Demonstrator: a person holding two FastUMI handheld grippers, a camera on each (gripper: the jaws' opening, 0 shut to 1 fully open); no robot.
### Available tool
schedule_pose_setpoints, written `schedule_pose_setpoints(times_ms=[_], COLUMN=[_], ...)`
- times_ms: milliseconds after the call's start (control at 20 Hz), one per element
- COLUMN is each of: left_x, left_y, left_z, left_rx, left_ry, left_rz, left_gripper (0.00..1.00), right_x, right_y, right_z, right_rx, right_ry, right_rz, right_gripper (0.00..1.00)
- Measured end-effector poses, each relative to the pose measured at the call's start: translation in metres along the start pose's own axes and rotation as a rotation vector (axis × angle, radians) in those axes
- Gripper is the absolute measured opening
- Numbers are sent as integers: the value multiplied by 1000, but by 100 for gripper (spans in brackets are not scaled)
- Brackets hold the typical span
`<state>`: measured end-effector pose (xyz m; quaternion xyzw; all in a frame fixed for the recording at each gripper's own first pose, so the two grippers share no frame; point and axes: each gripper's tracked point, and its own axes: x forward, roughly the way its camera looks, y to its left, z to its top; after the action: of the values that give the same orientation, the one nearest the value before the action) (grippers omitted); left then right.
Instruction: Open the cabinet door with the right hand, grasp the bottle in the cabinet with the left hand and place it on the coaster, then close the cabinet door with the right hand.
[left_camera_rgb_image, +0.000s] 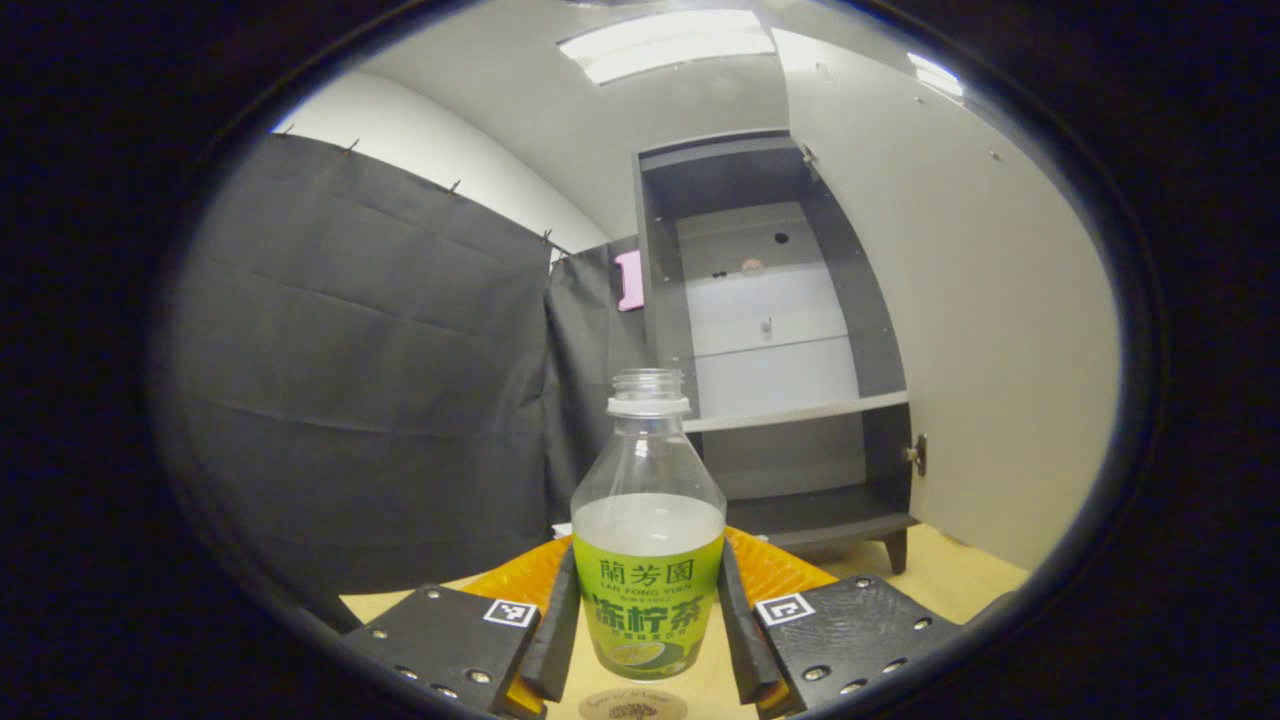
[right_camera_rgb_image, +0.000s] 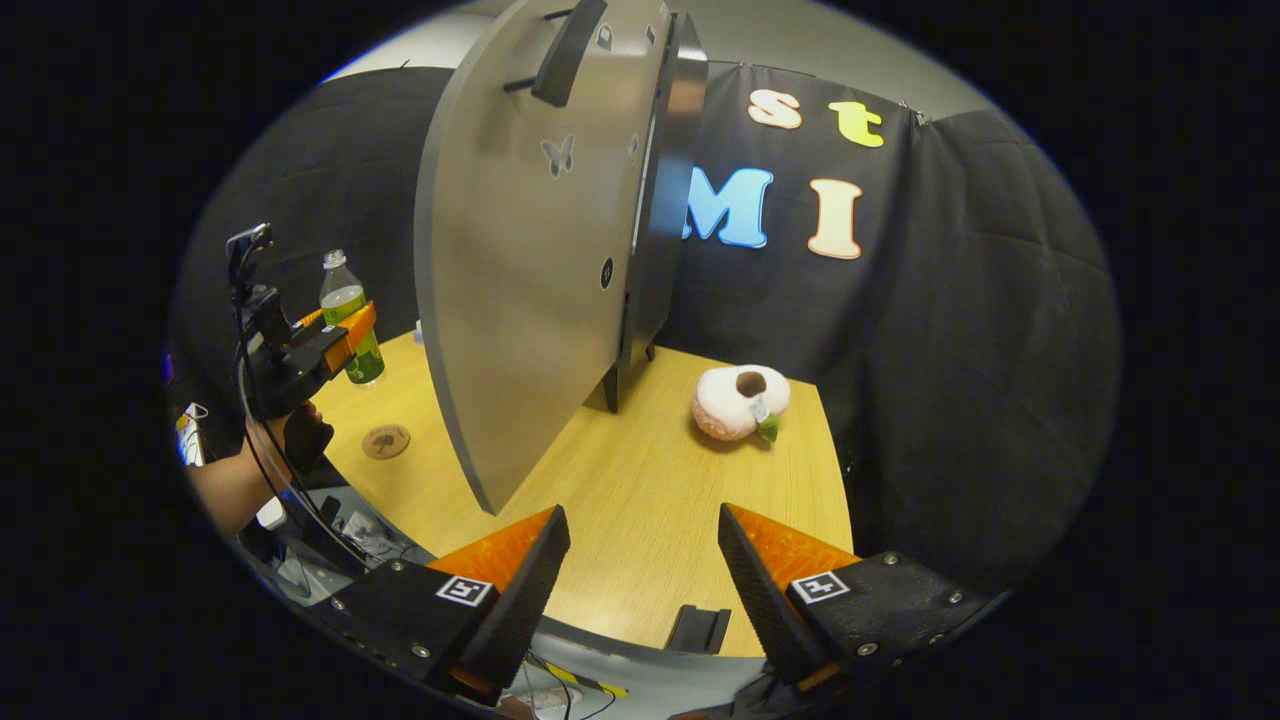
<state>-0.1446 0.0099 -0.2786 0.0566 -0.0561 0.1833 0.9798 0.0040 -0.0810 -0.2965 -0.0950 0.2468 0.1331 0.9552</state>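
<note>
A clear bottle (left_camera_rgb_image: 648, 560) with a green label and pale drink stands upright between the fingers of my left gripper (left_camera_rgb_image: 648, 640), which is shut on its label. A round brown coaster (left_camera_rgb_image: 632, 708) lies on the table just below and in front of it. In the right gripper view the bottle (right_camera_rgb_image: 343, 295) is in the left gripper (right_camera_rgb_image: 350, 335) at the far left, a little beyond the coaster (right_camera_rgb_image: 386, 440). The grey cabinet (left_camera_rgb_image: 770, 330) is behind, its door (right_camera_rgb_image: 520, 280) swung wide open. My right gripper (right_camera_rgb_image: 640, 580) is open over the table, holding nothing, to the right of the door.
The door's dark handle (right_camera_rgb_image: 565, 50) sits high on its outer face. A pink and white plush ring (right_camera_rgb_image: 740, 400) lies on the wooden table (right_camera_rgb_image: 640, 500) at the right. A person's hand (right_camera_rgb_image: 240, 480) holds the left gripper. Cables lie below the table's near edge.
</note>
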Motion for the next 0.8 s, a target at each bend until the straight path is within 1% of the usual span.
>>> schedule_pose_setpoints(times_ms=[50, 100, 150, 200, 350, 400, 450, 500, 550, 600, 650, 700, 750, 800], left_x=[-6, -6, -9, -12, -1, 0, 2, 3, 0, 0, 0, 0, 0, -1], left_y=[2, 7, 15, 18, 20, 19, 20, 20, 19, 20, 19, 20, 21, 23], left_z=[-24, -43, -61, -74, -96, -101, -105, -106, -107, -105, -106, -109, -113, -114], left_rx=[-2, 2, 16, 16, -21, -33, -35, -34, -37, -41, -49, -51, -49, -49], left_ry=[29, 65, 87, 100, 140, 148, 147, 142, 144, 139, 137, 145, 157, 168], left_rz=[7, 29, 59, 64, 76, 73, 81, 85, 80, 80, 78, 80, 88, 98], left_gripper=[59, 64, 64, 64, 65, 65, 69, 65, 69, 69, 65, 66, 72, 73], right_x=[4, 5, 8, 8, 13, 13, 14, 14, 14, 14, 15, 15, 16, 15], right_y=[5, 9, 16, 20, 30, 33, 34, 35, 36, 37, 38, 40, 45, 49], right_z=[-11, -20, -29, -35, -44, -44, -41, -40, -40, -39, -41, -43, -45, -46], right_rx=[-19, -45, -65, -76, -96, -102, -106, -108, -110, -115, -118, -120, -121, -128], right_ry=[29, 55, 75, 88, 117, 122, 120, 119, 123, 125, 127, 132, 139, 143], right_rz=[10, 17, 27, 31, 39, 45, 48, 52, 55, 55, 57, 61, 73, 80], right_gripper=[93, 93, 93, 94, 95, 95, 95, 95, 96, 95, 95, 95, 95, 95])
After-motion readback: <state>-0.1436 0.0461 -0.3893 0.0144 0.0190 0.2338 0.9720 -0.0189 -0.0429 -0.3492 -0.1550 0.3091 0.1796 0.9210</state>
